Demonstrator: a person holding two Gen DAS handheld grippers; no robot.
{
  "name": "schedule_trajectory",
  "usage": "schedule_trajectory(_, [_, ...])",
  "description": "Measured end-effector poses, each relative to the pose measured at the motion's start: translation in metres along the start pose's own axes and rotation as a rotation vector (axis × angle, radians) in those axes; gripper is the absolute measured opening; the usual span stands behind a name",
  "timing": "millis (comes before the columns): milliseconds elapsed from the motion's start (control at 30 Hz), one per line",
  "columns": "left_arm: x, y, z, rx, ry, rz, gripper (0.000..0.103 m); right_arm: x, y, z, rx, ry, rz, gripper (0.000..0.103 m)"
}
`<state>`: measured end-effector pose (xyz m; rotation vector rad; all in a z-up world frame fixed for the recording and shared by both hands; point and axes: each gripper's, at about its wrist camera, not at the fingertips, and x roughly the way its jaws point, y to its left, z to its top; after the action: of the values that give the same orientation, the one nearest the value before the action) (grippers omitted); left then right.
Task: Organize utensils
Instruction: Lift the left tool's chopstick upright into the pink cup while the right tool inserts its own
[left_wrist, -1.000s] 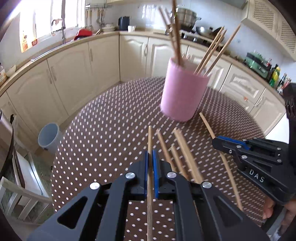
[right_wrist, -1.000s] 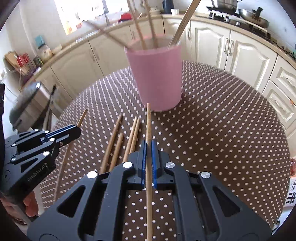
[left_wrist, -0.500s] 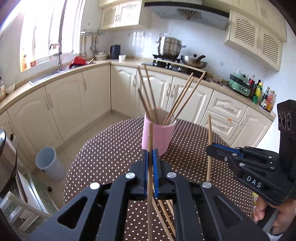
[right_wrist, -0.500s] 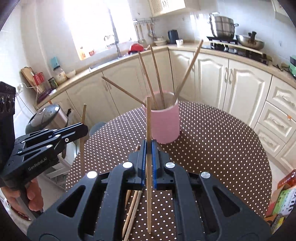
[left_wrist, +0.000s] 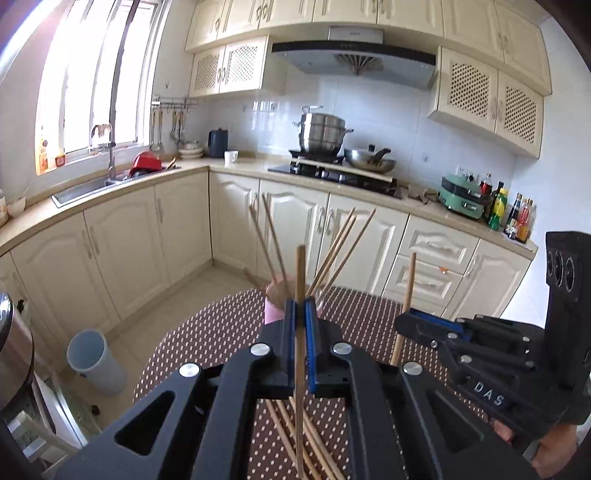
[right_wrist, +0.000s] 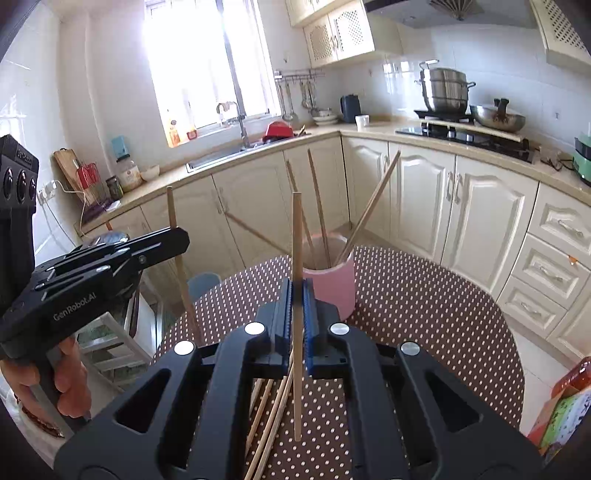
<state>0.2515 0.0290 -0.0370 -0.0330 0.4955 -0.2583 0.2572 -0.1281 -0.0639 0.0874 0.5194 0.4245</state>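
Both claws risen, left claw (left_wrist: 300, 314) (shut) pinching chopstick (left_wrist: 300, 269) upright

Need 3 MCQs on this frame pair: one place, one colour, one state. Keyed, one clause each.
1. Where do the loose chopsticks lie?
A. on the dotted table, near side of the cup
B. on the stove
C. in the sink

2. What colour is the cup that holds upright chopsticks?
A. green
B. pink
C. white

3. What is the state of the right gripper?
A. open and empty
B. shut on a spoon
C. shut on a chopstick

Key:
1 A: they lie flat on the table below the gripper, nearer the camera than the cup.
2 B: its wall is plainly pink in the right wrist view.
3 C: the blue pads pinch one held chopstick that stands upright between them; the left gripper holds one the same way.
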Motion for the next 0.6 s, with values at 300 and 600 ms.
schedule_trajectory(300, [0.008,-0.007,0.046,-0.036,-0.114,0.030,0.005,0.000,-0.008,0.036,-0.010,-0.097,-0.020,0.006])
schedule_trajectory(600, [0.032,-0.012,0.084,-0.059,-0.216,0.075,0.005,0.020,-0.019,0.069,0.001,-0.166,-0.028,0.006])
